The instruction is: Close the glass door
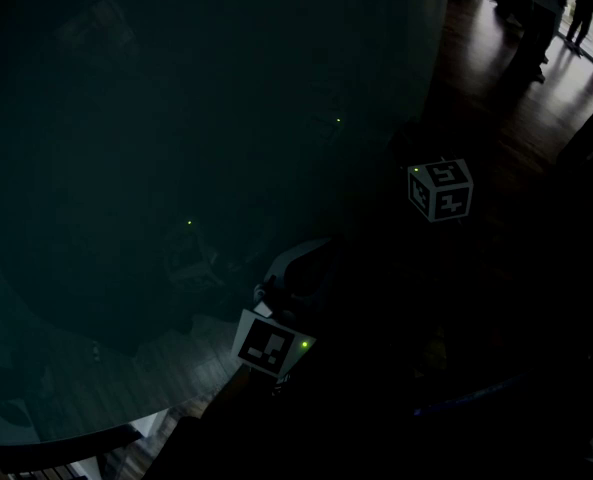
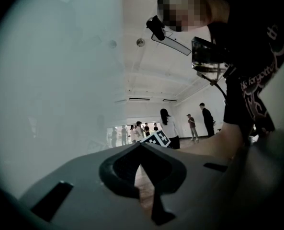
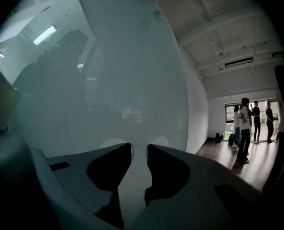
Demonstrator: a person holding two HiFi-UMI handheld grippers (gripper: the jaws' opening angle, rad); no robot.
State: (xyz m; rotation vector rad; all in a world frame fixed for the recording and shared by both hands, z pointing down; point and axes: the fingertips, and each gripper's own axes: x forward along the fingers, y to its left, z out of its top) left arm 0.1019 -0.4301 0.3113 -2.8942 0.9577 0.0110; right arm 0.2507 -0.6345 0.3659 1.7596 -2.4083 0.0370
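One glass door, a smooth, flat, grey-green tinted pane with dim reflections on it, stands straight ahead of the right gripper's jaws and close in front of them. Whether their tips touch it I cannot tell. These jaws are two dark, curved pads set in a pale grey matte shell. They stand apart with a narrow gap and have nothing between them except the pane seen beyond.

The left gripper's jaws have the same dark pads and grey shell. Their tips meet in a point, leaving a wedge-shaped slit below, and they hold nothing. The door lies to the left of these jaws.

The head view shows two marker cubes, white with black square patterns: one on the right gripper and one on the left.

Beyond and to the right of the right jaws is a floor of glossy dark wood planks, where several people stand by a bright window.
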